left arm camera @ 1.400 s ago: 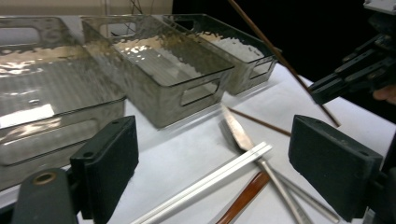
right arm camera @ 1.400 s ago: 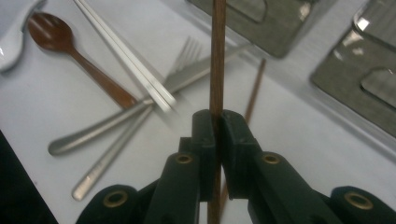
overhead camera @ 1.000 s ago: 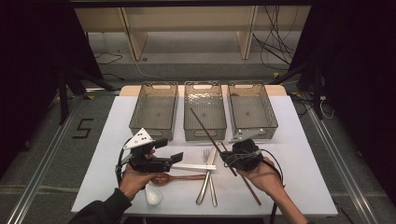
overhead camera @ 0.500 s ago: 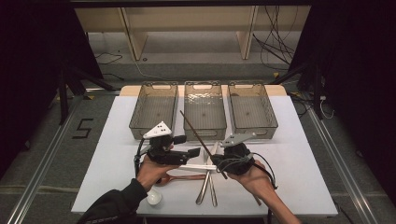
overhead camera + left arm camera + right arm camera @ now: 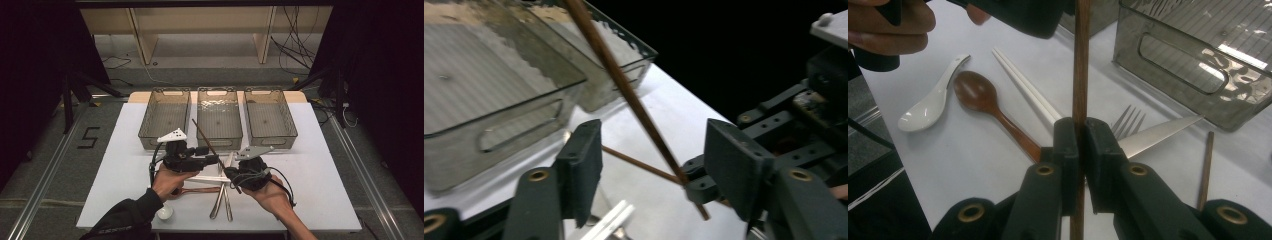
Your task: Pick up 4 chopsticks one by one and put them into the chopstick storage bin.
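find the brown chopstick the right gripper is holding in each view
High view: brown chopstick slants up-left from the right gripper, centre.
Left gripper view: crosses diagonally, top centre to lower right.
Right gripper view: upright, centre.
Shared landmark: the middle bin.

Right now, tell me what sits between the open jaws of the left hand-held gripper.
The brown chopstick slants through the gap of the left hand-held gripper, untouched by either jaw; the right hand-held gripper clamps it. The left gripper view shows this.
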Demonstrator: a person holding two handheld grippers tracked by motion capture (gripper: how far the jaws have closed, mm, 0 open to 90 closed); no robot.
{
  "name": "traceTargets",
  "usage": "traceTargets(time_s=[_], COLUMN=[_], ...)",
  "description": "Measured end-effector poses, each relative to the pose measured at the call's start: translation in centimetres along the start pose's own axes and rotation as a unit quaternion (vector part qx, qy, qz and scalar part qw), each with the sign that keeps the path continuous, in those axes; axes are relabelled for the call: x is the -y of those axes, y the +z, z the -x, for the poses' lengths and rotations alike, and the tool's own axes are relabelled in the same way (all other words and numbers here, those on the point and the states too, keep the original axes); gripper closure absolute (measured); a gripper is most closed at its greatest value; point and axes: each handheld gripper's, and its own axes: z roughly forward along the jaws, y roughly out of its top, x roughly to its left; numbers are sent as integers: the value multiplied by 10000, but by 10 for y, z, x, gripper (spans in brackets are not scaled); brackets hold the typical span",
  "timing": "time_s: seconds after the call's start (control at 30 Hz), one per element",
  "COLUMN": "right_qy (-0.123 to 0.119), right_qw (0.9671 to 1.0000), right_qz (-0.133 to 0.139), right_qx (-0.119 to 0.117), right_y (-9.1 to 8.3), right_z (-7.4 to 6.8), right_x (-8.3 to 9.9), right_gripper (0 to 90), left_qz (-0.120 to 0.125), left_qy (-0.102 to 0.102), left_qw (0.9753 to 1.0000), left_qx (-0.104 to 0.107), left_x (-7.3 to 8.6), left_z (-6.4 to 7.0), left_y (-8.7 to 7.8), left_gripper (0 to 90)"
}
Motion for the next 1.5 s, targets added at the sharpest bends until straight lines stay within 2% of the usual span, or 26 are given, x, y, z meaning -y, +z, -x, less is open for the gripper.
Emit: traceTargets(time_s=[0.2, 0.47, 0.67, 0.77, 0.97, 1.1, 1.23, 1.27, 1.3, 1.43, 1.5], right_qy=[-27, -76, -66, -97, -119, -84, -115, -137, -137, -59, 16], right_qw=[10000, 9998, 9997, 9996, 9995, 9995, 9992, 9994, 9994, 9998, 9998], right_qz=[19, 98, 168, 193, 216, 204, 132, 79, 79, -115, -204], right_qx=[-50, -121, -143, -172, -193, -240, -363, -297, -297, -145, -1], right_y=[1, 3, 2, 3, 2, 3, -3, -8, -8, -13, -14], right_z=[-4, -8, -9, -10, -10, -9, -6, -4, -4, 7, 14], right_x=[-1, -1, -2, -2, -1, 1, 1, 3, 3, 7, 9], right_gripper=[849, 849, 849, 849, 844, 823, 665, 597, 597, 501, 465], left_qz=[-146, -200, -169, -167, -106, -198, -188, -179, -163, -187, -211], left_qy=[-21, -48, -97, -110, -166, 2, 143, 146, 132, 146, 134], left_qw=[9998, 9995, 9994, 9994, 9988, 9989, 9994, 9995, 9996, 9997, 9997], left_qx=[128, 221, 278, 284, 454, 424, 258, 222, 177, -21, -84], left_x=[2, 3, 3, 4, 4, 3, -2, -3, -5, -13, -16], left_z=[1, 2, 0, -1, 2, 8, 6, 4, 2, -4, -8], left_y=[4, 5, 3, 2, 2, 1, -6, -9, -12, -21, -25], left_gripper=[514, 634, 692, 759, 807, 841, 843, 843, 843, 843, 842])
